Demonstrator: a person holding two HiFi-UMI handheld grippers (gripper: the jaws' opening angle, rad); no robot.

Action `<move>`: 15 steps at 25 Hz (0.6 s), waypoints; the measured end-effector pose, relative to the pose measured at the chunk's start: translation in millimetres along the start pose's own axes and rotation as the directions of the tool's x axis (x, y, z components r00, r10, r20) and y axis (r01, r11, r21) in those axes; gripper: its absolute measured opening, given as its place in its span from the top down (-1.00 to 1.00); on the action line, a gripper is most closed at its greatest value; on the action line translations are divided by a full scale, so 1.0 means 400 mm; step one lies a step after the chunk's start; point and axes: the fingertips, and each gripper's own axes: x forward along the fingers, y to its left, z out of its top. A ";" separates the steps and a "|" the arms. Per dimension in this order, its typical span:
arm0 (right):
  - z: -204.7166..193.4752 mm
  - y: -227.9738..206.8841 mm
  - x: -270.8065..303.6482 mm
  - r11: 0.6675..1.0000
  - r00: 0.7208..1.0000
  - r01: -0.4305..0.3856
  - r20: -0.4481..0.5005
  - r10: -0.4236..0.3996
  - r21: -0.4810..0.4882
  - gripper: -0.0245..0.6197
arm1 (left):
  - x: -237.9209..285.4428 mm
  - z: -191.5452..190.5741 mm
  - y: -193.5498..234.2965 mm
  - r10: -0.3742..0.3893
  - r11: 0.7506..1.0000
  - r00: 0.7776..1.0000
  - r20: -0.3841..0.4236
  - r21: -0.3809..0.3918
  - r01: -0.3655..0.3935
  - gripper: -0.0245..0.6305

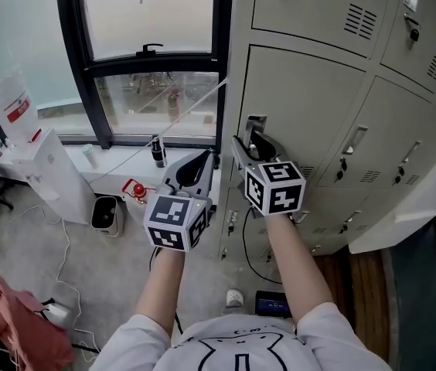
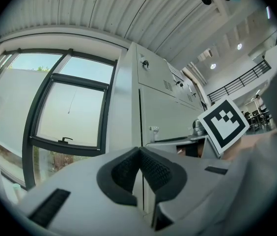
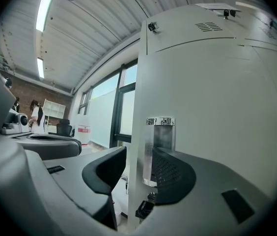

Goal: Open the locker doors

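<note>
my right gripper (image 3: 137,157) is up at the handle (image 3: 159,144) of the locker door (image 1: 318,103), the door in the end column of the lockers, just beside the window (image 1: 152,68); the door looks shut. its jaws stand apart with the metal pull tab between them. the right pad lies close behind the tab and the left pad hangs clear off the door's left edge, so nothing is clamped yet. my left gripper (image 2: 139,154) is closed on nothing, pads meeting at the tips, in the air just left of the lockers. to do this step well, i judge i should settle the tab deep between the pads, close squarely on its flat faces, then draw it in an arc about the door's right edge, where the hinge most likely sits, rather than straight back, so the tab doesn't slide out. the small dark lock (image 3: 146,208) just below the tab should stay out of the jaws. a sticker across the tab's top has print too fine to read. the red label on the white container (image 1: 9,91) by the window is also unreadable. the cube (image 1: 274,186) on each gripper bears only black-and-white square markers.
</note>
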 end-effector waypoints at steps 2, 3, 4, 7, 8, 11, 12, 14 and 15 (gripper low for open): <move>0.001 0.007 -0.018 1.000 1.000 0.006 -0.003 -0.006 0.001 0.46 | -0.012 0.000 -0.010 -0.010 1.000 1.000 -0.003 -0.005 0.010 0.84; 0.002 0.011 -0.028 1.000 1.000 0.009 -0.003 -0.009 0.001 0.46 | -0.019 0.000 -0.016 -0.015 1.000 1.000 -0.004 -0.007 0.015 0.84; 0.002 0.015 -0.039 1.000 1.000 0.013 -0.004 -0.013 0.001 0.46 | -0.027 0.000 -0.022 -0.021 1.000 1.000 -0.006 -0.008 0.021 0.84; 0.003 0.025 -0.073 1.000 1.000 0.027 -0.005 -0.027 0.003 0.46 | -0.047 0.000 -0.040 -0.036 0.999 0.999 -0.009 -0.013 0.036 0.84; 0.002 0.028 -0.084 0.999 0.999 0.032 -0.006 -0.032 0.002 0.46 | -0.053 0.000 -0.045 -0.040 0.999 0.999 -0.009 -0.015 0.040 0.84; 0.003 0.032 -0.117 0.999 0.999 0.049 -0.008 -0.049 -0.004 0.46 | -0.068 0.001 -0.061 -0.052 0.998 0.999 -0.008 -0.025 0.052 0.84; 0.005 0.031 -0.129 0.998 0.998 0.057 -0.008 -0.057 -0.006 0.51 | -0.072 0.002 -0.068 -0.057 0.998 0.998 -0.007 -0.027 0.057 0.84; 0.006 0.027 -0.151 0.998 0.998 0.070 -0.006 -0.070 -0.004 0.59 | -0.080 0.002 -0.081 -0.065 0.997 0.998 -0.006 -0.031 0.065 0.84; 0.006 0.028 -0.162 0.997 0.997 0.073 -0.006 -0.073 -0.002 0.59 | -0.085 0.001 -0.087 -0.068 0.997 0.998 -0.005 -0.033 0.068 0.84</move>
